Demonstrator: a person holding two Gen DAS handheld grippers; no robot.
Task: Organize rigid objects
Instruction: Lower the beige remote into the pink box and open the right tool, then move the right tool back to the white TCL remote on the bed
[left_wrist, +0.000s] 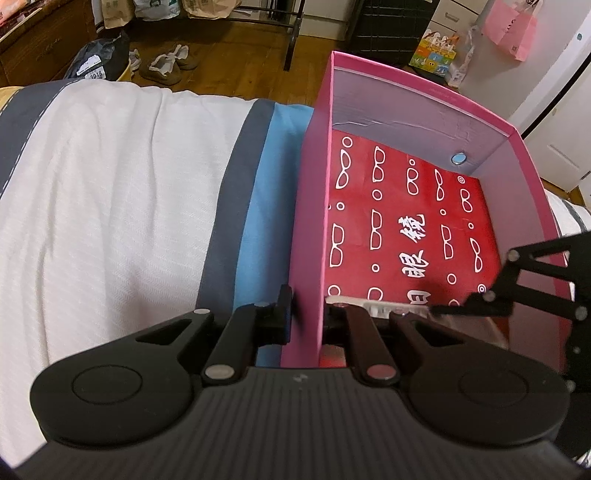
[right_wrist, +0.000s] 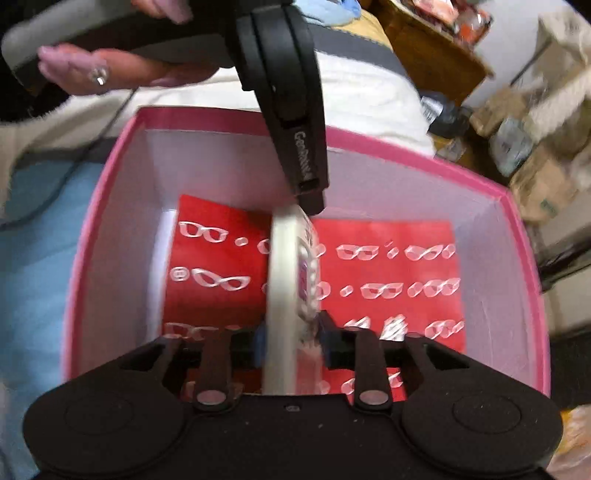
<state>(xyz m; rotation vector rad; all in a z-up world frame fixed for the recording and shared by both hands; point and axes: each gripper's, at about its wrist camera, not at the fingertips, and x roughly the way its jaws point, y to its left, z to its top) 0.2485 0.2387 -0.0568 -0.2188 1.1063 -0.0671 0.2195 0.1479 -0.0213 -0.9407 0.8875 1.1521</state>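
A: Left wrist view first — what is the left tool (left_wrist: 306, 314) doing?

B: It is clamped on the near side wall of the open pink cardboard box (left_wrist: 320, 206), one finger outside the wall and one inside. The box sits on a bed with a white, grey and blue striped cover (left_wrist: 110, 177).

A: And inside the box?

B: A red sheet printed with white spectacle outlines and characters (left_wrist: 406, 221) lies flat on the floor of it. The inner walls are pale. A small round blue spot shows low on the far wall.

A: Where is the thing being sorted?

B: In the right wrist view, a flat white oblong object with pink markings on its face (right_wrist: 291, 280) stands on edge inside the box, above the red sheet, running away from the camera between the fingers of the right tool (right_wrist: 293, 339). The picture is blurred, so what the object is I cannot tell.

A: Does the right tool grip it?

B: Its jaws stand partly apart — the blue pad on one side is just beside the object, and a small gap seems to show on the other. The object's far end reaches the left tool's black finger, which comes down over the box wall. A hand wearing a ring (right_wrist: 99, 70) holds that left tool from above.
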